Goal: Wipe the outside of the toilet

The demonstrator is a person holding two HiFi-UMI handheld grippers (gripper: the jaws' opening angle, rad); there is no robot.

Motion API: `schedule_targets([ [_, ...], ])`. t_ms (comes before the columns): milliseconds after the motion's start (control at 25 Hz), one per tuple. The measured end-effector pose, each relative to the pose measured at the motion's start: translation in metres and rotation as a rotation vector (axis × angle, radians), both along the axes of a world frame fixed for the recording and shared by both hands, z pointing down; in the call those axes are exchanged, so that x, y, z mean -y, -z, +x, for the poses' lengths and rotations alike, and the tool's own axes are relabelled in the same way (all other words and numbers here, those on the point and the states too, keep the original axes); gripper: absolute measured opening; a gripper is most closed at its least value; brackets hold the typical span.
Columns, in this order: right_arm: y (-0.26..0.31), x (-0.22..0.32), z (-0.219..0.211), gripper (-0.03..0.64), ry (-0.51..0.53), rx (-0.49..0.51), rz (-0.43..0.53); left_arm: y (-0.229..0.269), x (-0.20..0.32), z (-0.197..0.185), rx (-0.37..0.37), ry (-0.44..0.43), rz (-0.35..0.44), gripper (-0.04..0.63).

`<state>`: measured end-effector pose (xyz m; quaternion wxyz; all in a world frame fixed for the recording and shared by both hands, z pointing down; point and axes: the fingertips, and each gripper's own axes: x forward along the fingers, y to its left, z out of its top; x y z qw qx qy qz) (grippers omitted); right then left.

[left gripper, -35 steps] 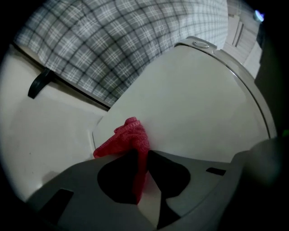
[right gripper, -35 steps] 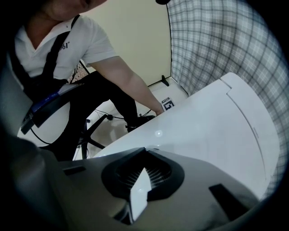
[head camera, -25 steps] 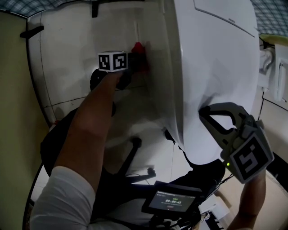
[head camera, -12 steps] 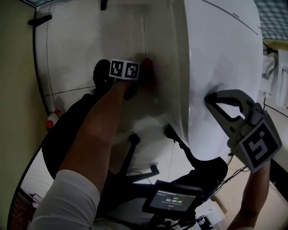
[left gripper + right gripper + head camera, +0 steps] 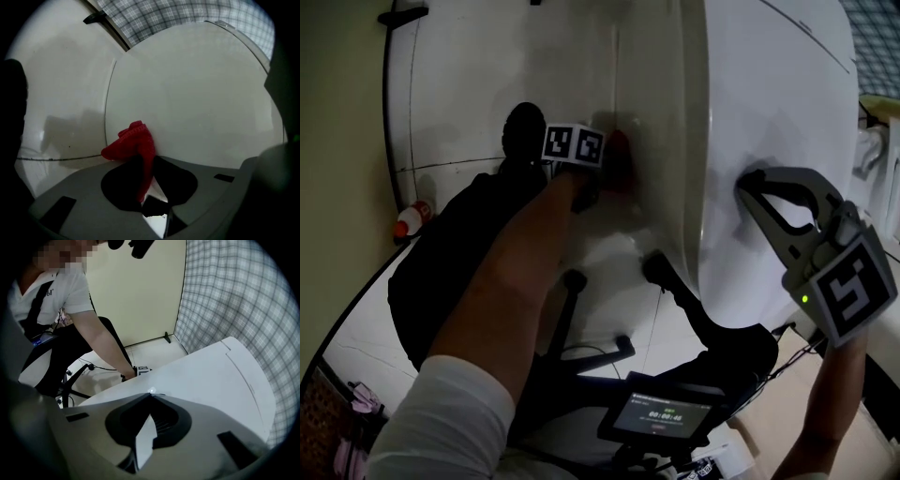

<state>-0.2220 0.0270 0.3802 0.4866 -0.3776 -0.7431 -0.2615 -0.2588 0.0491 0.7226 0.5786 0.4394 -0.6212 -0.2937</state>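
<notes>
The white toilet [image 5: 769, 122] fills the right of the head view, and its side fills the left gripper view as the toilet [image 5: 197, 93]. My left gripper [image 5: 607, 161] is shut on a red cloth [image 5: 620, 150] and presses it against the toilet's left side. In the left gripper view the red cloth [image 5: 135, 144] sticks out between the tips of the left gripper [image 5: 139, 158], bunched against the white wall. My right gripper [image 5: 748, 185] is shut with nothing in it, tips resting on the toilet's top. The right gripper [image 5: 151, 393] shows the same over the lid [image 5: 225, 376].
A black swivel chair base [image 5: 572, 291] and a dark seat [image 5: 450, 253] stand on the white floor left of the toilet. A small red-and-white bottle [image 5: 410, 220] lies by the beige wall [image 5: 337, 141]. A small screen [image 5: 660, 418] sits near the bottom. Checked wall [image 5: 234, 291] lies behind.
My left gripper has slid the red cloth along the toilet's side, downward in the head view and nearer to me. The right gripper has stayed on the toilet's top.
</notes>
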Motion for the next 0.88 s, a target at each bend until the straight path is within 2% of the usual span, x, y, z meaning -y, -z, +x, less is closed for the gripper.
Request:
schedule_targets([
  [200,-0.001,0.002,0.001,0.008,-0.011,0.030,-0.016,-0.007,-0.001,0.039,-0.096,0.025,-0.032,0.064],
  [560,0.002,-0.002,-0.003,0.008,-0.032,0.081,-0.075,-0.018,-0.004,0.111,-0.317,0.171,0.006,0.063],
  [680,0.002,-0.002,-0.004,0.008,-0.039,0.086,-0.085,-0.019,-0.004,0.120,-0.348,0.201,0.018,0.061],
  [880,0.003,-0.001,-0.005,0.008,-0.050,0.107,-0.093,-0.018,-0.004,0.120,-0.349,0.208,0.029,0.061],
])
